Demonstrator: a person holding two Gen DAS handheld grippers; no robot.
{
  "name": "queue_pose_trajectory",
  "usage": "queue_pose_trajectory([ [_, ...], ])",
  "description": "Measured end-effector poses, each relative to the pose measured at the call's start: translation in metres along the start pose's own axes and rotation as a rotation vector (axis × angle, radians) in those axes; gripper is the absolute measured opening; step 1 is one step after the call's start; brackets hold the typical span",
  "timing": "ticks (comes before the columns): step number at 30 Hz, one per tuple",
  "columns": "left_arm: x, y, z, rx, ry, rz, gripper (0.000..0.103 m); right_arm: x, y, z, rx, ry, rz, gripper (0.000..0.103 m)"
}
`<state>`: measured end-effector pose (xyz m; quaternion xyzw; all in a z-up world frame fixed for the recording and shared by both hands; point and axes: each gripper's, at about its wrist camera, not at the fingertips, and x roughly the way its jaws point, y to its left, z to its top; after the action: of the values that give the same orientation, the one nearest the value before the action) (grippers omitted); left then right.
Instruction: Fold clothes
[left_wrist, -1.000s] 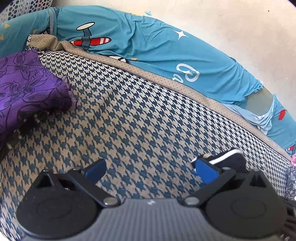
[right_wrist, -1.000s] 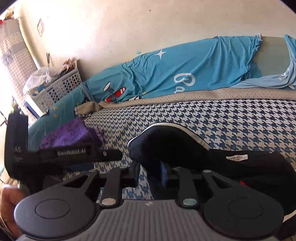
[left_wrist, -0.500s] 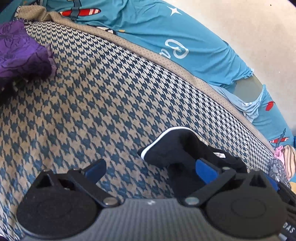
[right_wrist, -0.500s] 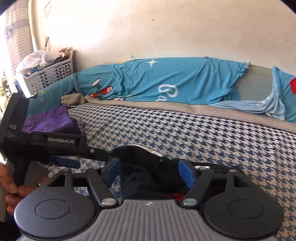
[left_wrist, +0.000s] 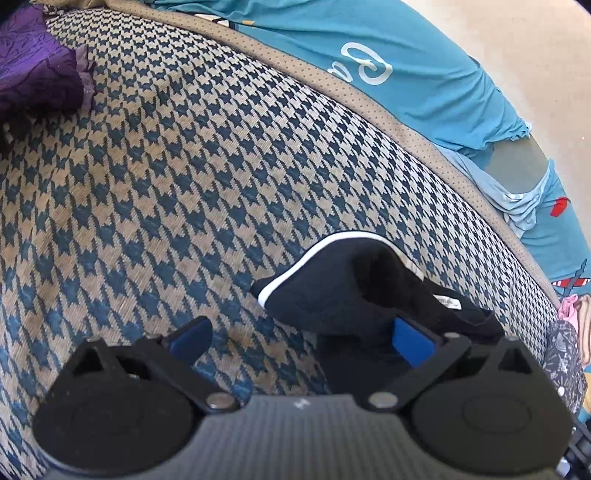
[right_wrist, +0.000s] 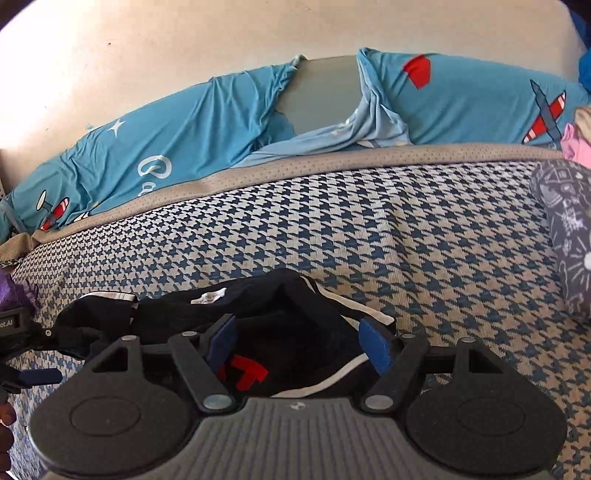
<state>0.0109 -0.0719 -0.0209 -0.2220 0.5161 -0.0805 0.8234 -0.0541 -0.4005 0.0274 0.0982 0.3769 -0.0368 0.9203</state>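
The right gripper (right_wrist: 297, 341) is seen with its jaws spread, having just been opening, over the black garment (right_wrist: 280, 314) lying crumpled on the houndstooth bed cover (right_wrist: 369, 229); whether a pad touches the cloth cannot be told. The left gripper (left_wrist: 301, 341) is likewise spread, its right pad partly hidden behind a white-piped fold. Compared with a second ago, that fold is seen closer in the left view, and the purple cloth (left_wrist: 33, 66) is pushed towards the corner.

Sunlit cream wall (right_wrist: 184, 48); houndstooth-covered bed (left_wrist: 207, 155); teal printed cushions (right_wrist: 192, 114), perhaps bolsters, along it.
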Motion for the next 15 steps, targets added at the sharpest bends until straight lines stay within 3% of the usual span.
queue_pose_trajectory([
  [4, 0.007, -0.004, -0.002, 0.011, -0.003, 0.012, 0.103, 0.01, -0.004, -0.002, -0.035, -0.002, -0.066, 0.075],
  [13, 0.017, -0.019, -0.006, 0.068, -0.003, -0.017, 0.103, 0.044, -0.011, -0.006, -0.057, 0.049, -0.102, 0.076],
  [15, 0.02, -0.024, -0.007, 0.079, -0.015, -0.016, 0.103, 0.046, -0.009, -0.008, -0.057, 0.044, -0.112, 0.071],
])
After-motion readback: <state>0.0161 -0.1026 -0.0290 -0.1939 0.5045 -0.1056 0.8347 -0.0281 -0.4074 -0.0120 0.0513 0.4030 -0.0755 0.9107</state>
